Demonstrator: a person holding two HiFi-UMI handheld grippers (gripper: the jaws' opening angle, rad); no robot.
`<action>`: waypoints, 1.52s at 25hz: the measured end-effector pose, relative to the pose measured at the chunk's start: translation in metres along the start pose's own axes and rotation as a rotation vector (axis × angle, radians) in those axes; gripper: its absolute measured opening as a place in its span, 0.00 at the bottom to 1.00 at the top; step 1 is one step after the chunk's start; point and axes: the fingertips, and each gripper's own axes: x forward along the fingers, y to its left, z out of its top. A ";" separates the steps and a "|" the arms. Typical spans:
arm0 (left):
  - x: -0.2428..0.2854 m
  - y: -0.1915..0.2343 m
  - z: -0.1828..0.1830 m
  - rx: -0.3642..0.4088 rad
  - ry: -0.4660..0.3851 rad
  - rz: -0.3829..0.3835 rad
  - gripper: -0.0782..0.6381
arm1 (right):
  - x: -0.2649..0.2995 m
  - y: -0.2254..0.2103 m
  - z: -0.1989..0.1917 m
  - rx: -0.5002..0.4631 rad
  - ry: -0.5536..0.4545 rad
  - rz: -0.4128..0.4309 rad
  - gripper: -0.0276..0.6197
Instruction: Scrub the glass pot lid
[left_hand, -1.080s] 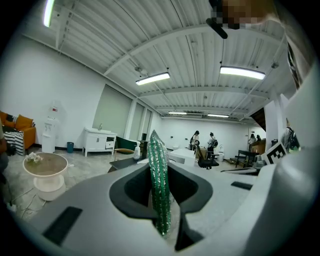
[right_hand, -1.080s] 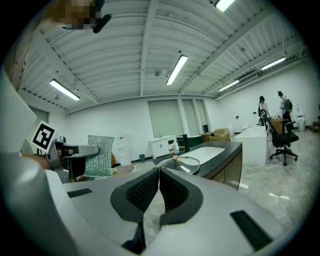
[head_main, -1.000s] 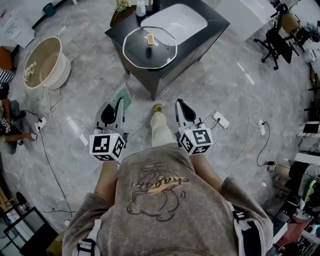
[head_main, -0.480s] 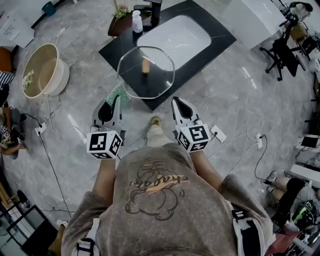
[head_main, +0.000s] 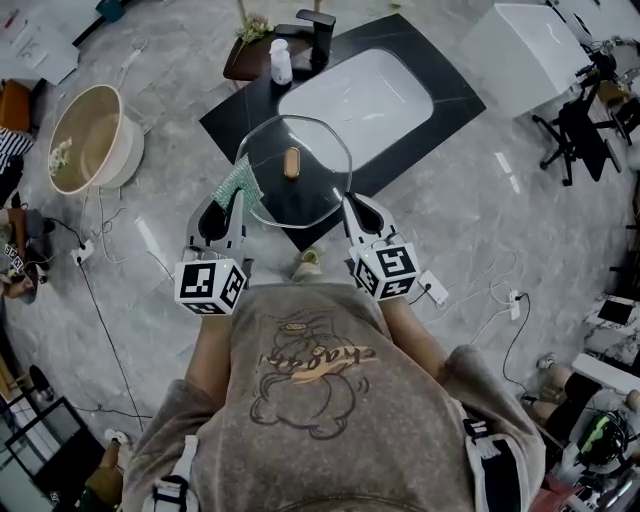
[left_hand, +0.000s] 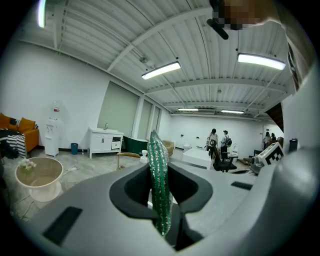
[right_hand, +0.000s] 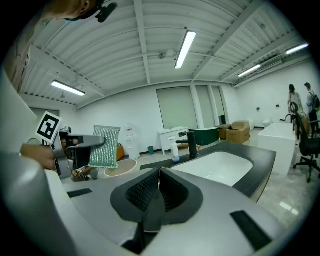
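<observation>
The glass pot lid (head_main: 310, 195), with a wooden knob (head_main: 291, 162), sits at the near edge of the black counter (head_main: 445, 95), overhanging it toward me. My left gripper (head_main: 236, 203) is shut on a green scouring cloth (head_main: 240, 182), which stands upright between its jaws (left_hand: 159, 175), just left of the lid's rim. My right gripper (head_main: 351, 206) is shut with its tip at the lid's near right rim; I cannot tell if it touches. In the right gripper view its jaws meet (right_hand: 159, 172) with nothing seen between them, and the lid does not show there.
A white sink basin (head_main: 360, 90) is set in the counter, with a black faucet (head_main: 320, 25) and a white bottle (head_main: 282, 62) behind it. A beige round tub (head_main: 90, 140), cables and a power strip (head_main: 434, 292) lie on the floor. Office chairs (head_main: 575, 125) stand at right.
The counter and lid have come much closer in the head view; the lid now lies just beyond both gripper tips. Both grippers stay shut, the left still holding the cloth.
</observation>
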 end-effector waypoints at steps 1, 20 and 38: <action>0.003 0.003 0.001 0.000 0.002 0.001 0.22 | 0.005 -0.001 0.001 0.004 0.003 0.002 0.09; 0.052 0.052 0.009 0.022 0.068 -0.231 0.22 | 0.071 0.022 0.011 0.052 0.031 -0.124 0.09; 0.073 0.061 0.013 0.007 0.076 -0.236 0.22 | 0.132 0.038 -0.026 0.028 0.205 -0.002 0.47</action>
